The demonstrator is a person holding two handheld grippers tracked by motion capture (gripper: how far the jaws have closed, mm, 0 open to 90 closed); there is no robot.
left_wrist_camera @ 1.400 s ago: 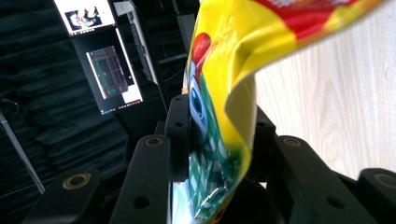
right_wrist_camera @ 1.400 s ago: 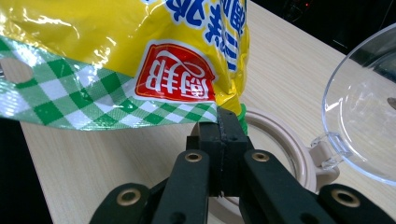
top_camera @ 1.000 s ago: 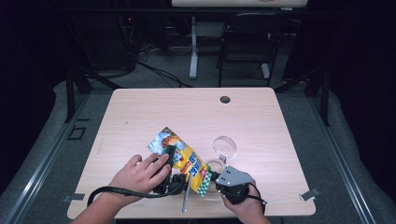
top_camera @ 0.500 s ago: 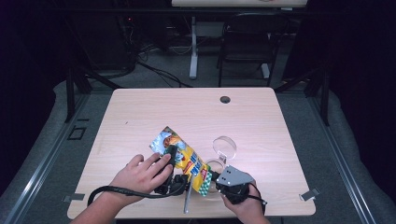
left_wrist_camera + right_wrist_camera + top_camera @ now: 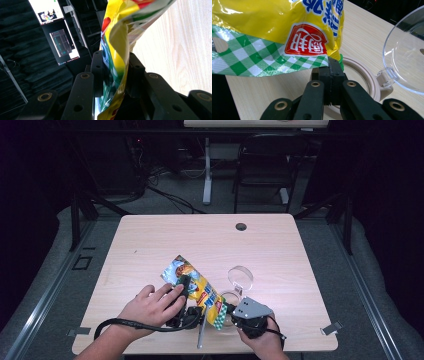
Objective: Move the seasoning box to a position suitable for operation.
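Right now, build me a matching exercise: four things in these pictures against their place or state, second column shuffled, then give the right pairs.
Column one:
1. snack bag
2. clear lid
3. left gripper
4. black grommet

Column two:
A. set in the table's far edge
B. flipped open, standing up on its hinge
C. pinched at two places, one by each gripper
D. fingers shut across the bag's middle

Pairs: 1-C, 2-B, 3-D, 4-A
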